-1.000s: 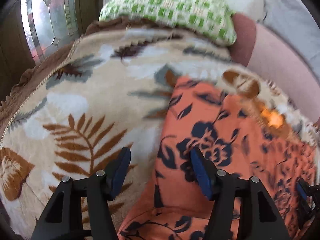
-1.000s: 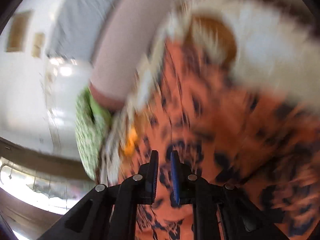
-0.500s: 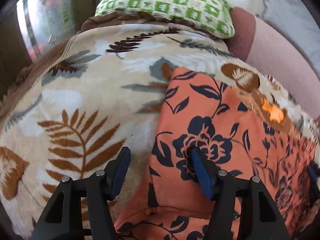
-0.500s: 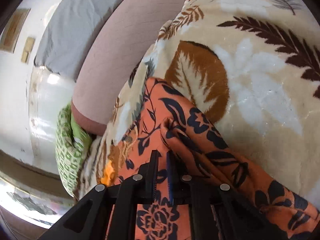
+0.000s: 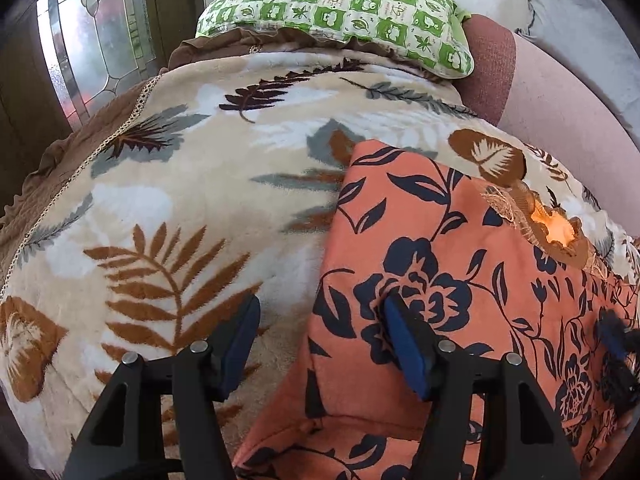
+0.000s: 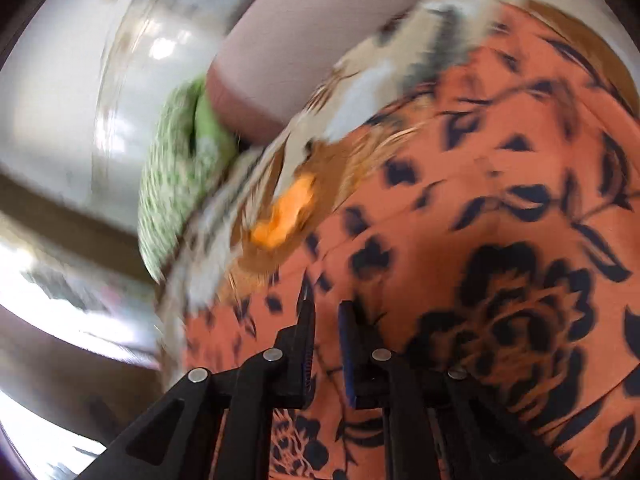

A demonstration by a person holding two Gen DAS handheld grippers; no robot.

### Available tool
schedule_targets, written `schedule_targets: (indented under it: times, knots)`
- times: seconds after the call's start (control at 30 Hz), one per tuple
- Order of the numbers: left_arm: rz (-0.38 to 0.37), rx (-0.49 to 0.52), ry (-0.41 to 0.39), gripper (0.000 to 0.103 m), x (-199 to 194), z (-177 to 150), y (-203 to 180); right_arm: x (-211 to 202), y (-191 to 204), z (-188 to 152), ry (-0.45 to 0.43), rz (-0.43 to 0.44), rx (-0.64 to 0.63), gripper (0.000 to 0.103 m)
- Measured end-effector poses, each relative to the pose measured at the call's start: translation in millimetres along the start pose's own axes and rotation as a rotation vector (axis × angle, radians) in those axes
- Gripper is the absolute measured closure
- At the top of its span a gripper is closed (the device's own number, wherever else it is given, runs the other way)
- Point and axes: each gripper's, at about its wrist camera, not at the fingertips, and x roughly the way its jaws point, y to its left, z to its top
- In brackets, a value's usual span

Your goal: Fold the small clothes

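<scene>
Orange garment (image 5: 460, 248) with dark blue flowers lies on a leaf-patterned blanket (image 5: 168, 200) that covers a bed or sofa; which of the two I cannot tell. In the left wrist view it fills the part from 3 o'clock to 6 o'clock, and a green checked pillow (image 5: 340, 4) sits at 12 o'clock, well apart from it.

One fold looks already done, in my judgement: the near left part of the cloth is turned over, with a doubled edge at about 6 o'clock. The far part is spread quite flat, with a corner that points to 12 o'clock. An embroidered brown patch with a bright orange opening (image 5: 556, 232), perhaps the neckline, shows at 3 o'clock, so the piece is not yet a compact packet. I think at least one more fold is left, and then some smoothing.

The left gripper (image 5: 320, 344) has its jaws released and wide. One finger stands over the blanket and the other over the cloth, and the garment's left edge runs between them, but nothing is pinched.

The right gripper (image 6: 326, 344) is over the garment in a blurred picture. Its jaws are nearly clenched, with a narrow gap. Cloth shows behind this gap, but I see no fold caught in it, so I judge that it holds nothing.
</scene>
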Motion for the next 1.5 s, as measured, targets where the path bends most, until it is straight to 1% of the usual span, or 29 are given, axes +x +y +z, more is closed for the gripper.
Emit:
schedule_targets:
  times: [0.03, 0.1, 0.13, 0.17, 0.2, 0.27, 0.33, 0.37, 0.4, 0.43, 0.5, 0.53, 0.6, 0.67, 0.73, 0.77, 0.83, 0.87, 0.9, 0.93, 0.97, 1.0, 1.07, 1.13, 1.2, 1.27, 1.33, 1.4, 1.5]
  knots:
    - [0.003, 0.0, 0.001, 0.037, 0.4, 0.2, -0.4, -10.8, -3.9, 3.8, -0.051, -0.001, 0.023, 0.087]
    - [0.006, 0.0, 0.0, 0.037, 0.7, 0.2, -1.0, -38.4, -12.8, 11.8, -0.2, -0.041, 0.057, 0.085]
    - [0.008, 0.001, 0.0, 0.037, 0.6, 0.2, -1.3, -50.1, -22.9, 17.6, -0.256, -0.081, 0.095, 0.083]
    - [0.008, 0.002, -0.001, 0.037, 0.4, 0.2, -1.6, -57.9, -38.0, 22.8, -0.274, -0.11, 0.159, 0.082]
    - [0.009, 0.003, -0.002, 0.037, 0.1, 0.0, -1.6, -61.6, -54.2, 24.8, -0.272, -0.111, 0.227, 0.084]
    - [0.015, 0.005, -0.007, 0.037, -0.8, -0.2, -2.2, -67.1, -72.9, 26.4, -0.29, -0.015, 0.34, 0.084]
    - [0.021, -0.001, -0.024, 0.037, -4.6, -0.6, -2.0, -68.8, -62.4, 26.3, -0.295, -0.017, 0.304, 0.081]
    - [0.027, -0.003, -0.04, 0.037, -7.9, -0.5, -1.4, -67.4, -51.4, 25.9, -0.28, -0.024, 0.239, 0.081]
    - [0.035, -0.001, -0.054, 0.037, -10.9, -0.2, -1.0, -61.8, -43.4, 25.2, -0.237, -0.016, 0.192, 0.081]
    - [0.047, 0.005, -0.067, 0.037, -13.3, 0.1, -0.8, -55.5, -39.9, 24.2, -0.191, -0.007, 0.173, 0.081]
    - [0.059, 0.01, -0.063, 0.037, -12.4, 0.5, 1.9, -33.3, -38.6, 17.4, -0.082, 0.008, 0.177, 0.081]
    - [0.056, 0.009, -0.042, 0.036, -8.1, 0.3, 4.9, -23.6, -41.5, 14.8, -0.038, -0.036, 0.181, 0.082]
    - [0.039, 0.006, -0.021, 0.033, -4.6, 1.1, 10.8, -22.5, -35.3, 12.8, -0.054, -0.059, 0.139, 0.081]
    - [0.037, -0.008, -0.016, 0.032, -6.4, 4.3, 18.7, -24.9, -23.3, 12.6, -0.051, -0.071, 0.106, 0.079]
    - [0.054, -0.059, -0.021, 0.032, -12.2, 7.3, 37.5, -26.2, -8.3, 5.4, -0.037, -0.03, 0.06, 0.078]
    - [0.063, -0.083, -0.017, 0.032, -13.7, 8.1, 45.2, -23.4, -0.8, -2.1, 0.003, 0.007, 0.047, 0.076]
    - [0.082, -0.131, -0.009, 0.032, -15.2, 7.9, 65.2, -8.8, 12.9, -13.4, 0.101, 0.076, 0.015, 0.06]
    - [0.095, -0.13, 0.012, 0.032, -12.3, 6.4, 72.5, -0.7, 18.5, -21.0, 0.154, 0.091, -0.005, 0.031]
    - [0.105, -0.122, 0.037, 0.032, -8.2, 4.7, 76.1, 10.8, 23.5, -28.2, 0.213, 0.082, -0.022, 0.029]
    - [0.112, -0.117, 0.073, 0.032, -3.3, 0.6, 82.1, 11.8, 23.9, -35.3, 0.205, 0.045, -0.055, 0.029]
    - [0.104, -0.124, 0.083, 0.032, -2.7, -2.5, 86.4, 9.9, 29.0, -38.3, 0.189, 0.052, -0.137, 0.029]
    - [0.094, -0.131, 0.079, 0.032, -6.0, -5.1, 90.0, 7.1, 34.4, -40.3, 0.187, 0.024, -0.159, 0.03]
    - [0.055, -0.141, 0.079, 0.032, -18.5, -12.4, 97.5, -4.1, 37.5, -44.6, 0.183, 0.01, -0.146, 0.03]
    - [0.026, -0.143, 0.094, 0.032, -28.8, -23.4, 103.3, -25.9, 35.5, -52.3, 0.175, 0.059, -0.116, 0.03]
    - [0.013, -0.125, 0.105, 0.032, -37.6, -35.8, 104.4, -63.1, 26.2, -54.9, 0.129, 0.072, -0.098, 0.03]
    - [0.007, -0.075, 0.097, 0.032, -51.7, -56.8, 105.7, -95.7, 18.6, -54.2, 0.096, 0.067, -0.086, 0.03]
    - [-0.016, -0.019, 0.079, 0.031, -69.6, -80.4, 107.7, -139.7, 4.6, -49.9, 0.052, 0.026, -0.085, 0.03]
    - [-0.044, 0.019, 0.081, 0.031, -84.1, -96.8, 107.8, -185.7, -13.8, -48.0, 0.005, -0.03, -0.076, 0.03]
    - [-0.07, 0.068, 0.082, 0.031, -106.1, -127.3, 110.4, -249.0, -48.8, -56.4, -0.044, -0.08, -0.046, 0.03]
